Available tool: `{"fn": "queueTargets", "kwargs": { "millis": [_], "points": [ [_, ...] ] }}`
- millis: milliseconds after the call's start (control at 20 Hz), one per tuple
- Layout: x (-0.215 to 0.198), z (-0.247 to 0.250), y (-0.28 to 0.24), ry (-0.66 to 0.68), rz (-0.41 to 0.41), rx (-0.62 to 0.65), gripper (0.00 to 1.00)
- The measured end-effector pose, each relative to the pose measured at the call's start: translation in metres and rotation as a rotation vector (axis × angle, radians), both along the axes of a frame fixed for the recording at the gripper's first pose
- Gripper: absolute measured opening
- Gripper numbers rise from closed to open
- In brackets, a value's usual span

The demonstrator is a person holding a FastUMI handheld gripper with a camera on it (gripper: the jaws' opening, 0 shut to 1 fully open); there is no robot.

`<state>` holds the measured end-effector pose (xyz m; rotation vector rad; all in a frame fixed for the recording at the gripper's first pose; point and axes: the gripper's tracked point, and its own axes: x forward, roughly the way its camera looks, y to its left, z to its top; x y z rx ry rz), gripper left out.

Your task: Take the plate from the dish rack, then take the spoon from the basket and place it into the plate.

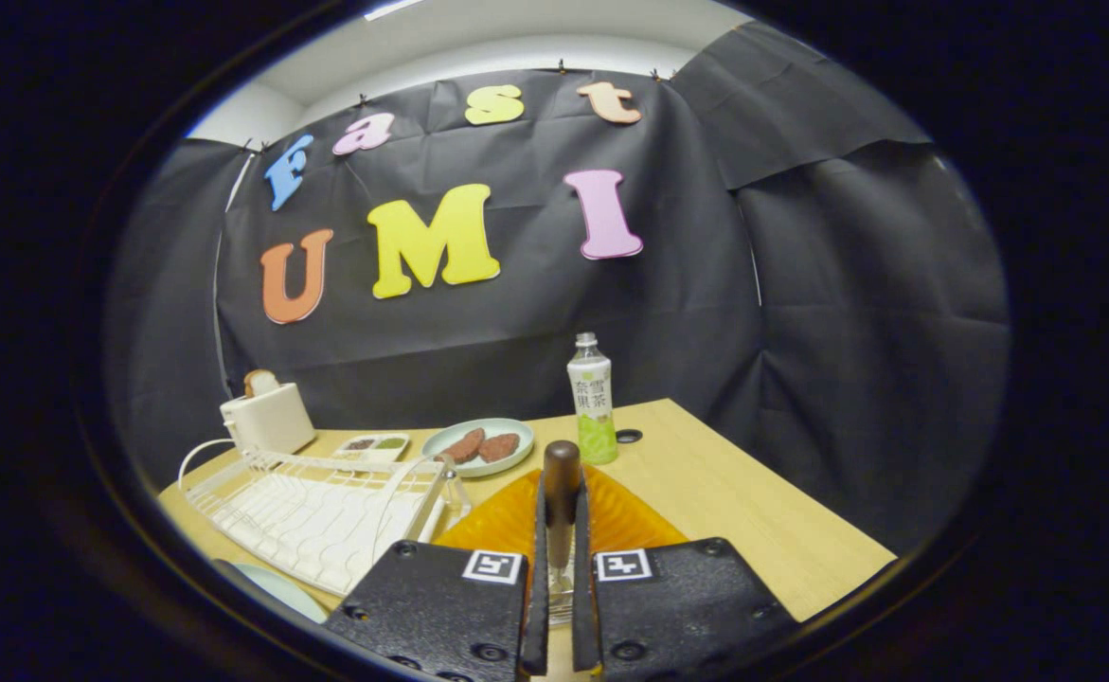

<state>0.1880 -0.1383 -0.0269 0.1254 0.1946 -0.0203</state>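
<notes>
wooden-handled spoon (561,493) stands clenched between the gripper (560,530) fingers above an orange plate (507,521), green tea bottle (592,403) beyond, its label unreadable.

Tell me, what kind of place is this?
Probably a mock kitchen table in a draped booth: a white dish rack, a toaster and a plate of food share the wooden table, while the gripper holds a spoon.
</notes>
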Motion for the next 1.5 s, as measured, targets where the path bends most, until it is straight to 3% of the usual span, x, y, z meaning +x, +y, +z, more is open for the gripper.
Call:
{"fn": "queueTargets", "kwargs": {
  "millis": [500, 900, 1200, 1500],
  "points": [
    [-0.022, 0.081, 0.004, -0.135, -0.025, -0.083, 0.13],
    [-0.088, 0.142, 0.084, -0.209, 0.122, -0.084, 0.12],
    [-0.133, 0.130, 0.148, -0.180, 0.250, -0.022, 0.12],
    [-0.156, 0.075, 0.209, -0.127, 0.324, -0.081, 0.12]
  ]
}}
